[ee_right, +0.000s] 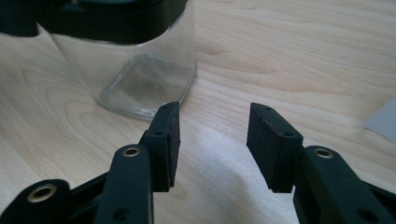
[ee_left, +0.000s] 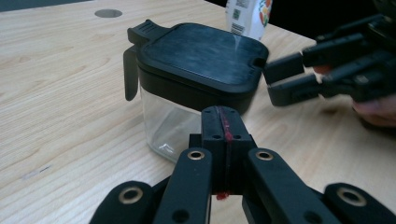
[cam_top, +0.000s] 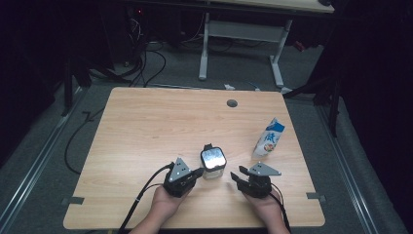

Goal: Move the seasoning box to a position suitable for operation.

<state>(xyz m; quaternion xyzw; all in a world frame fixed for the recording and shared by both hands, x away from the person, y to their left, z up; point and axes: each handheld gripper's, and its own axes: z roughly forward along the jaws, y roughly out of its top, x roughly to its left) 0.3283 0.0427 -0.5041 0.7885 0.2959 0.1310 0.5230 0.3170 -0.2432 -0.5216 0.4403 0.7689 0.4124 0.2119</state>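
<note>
A clear square jar (cam_top: 213, 165) with a black hinged lid stands upright on the wooden table (cam_top: 146, 126), near the front edge, between the two grippers. The left gripper (cam_top: 198, 172) has its jaws pressed together, empty, tip just beside the jar's glass wall. The right gripper (cam_top: 235, 177) has its jaws apart, empty, just beside the jar. A white and blue carton (cam_top: 269, 138) stands well apart toward the right edge; its printing is too small to read. The table's far and left areas lie open.
</note>
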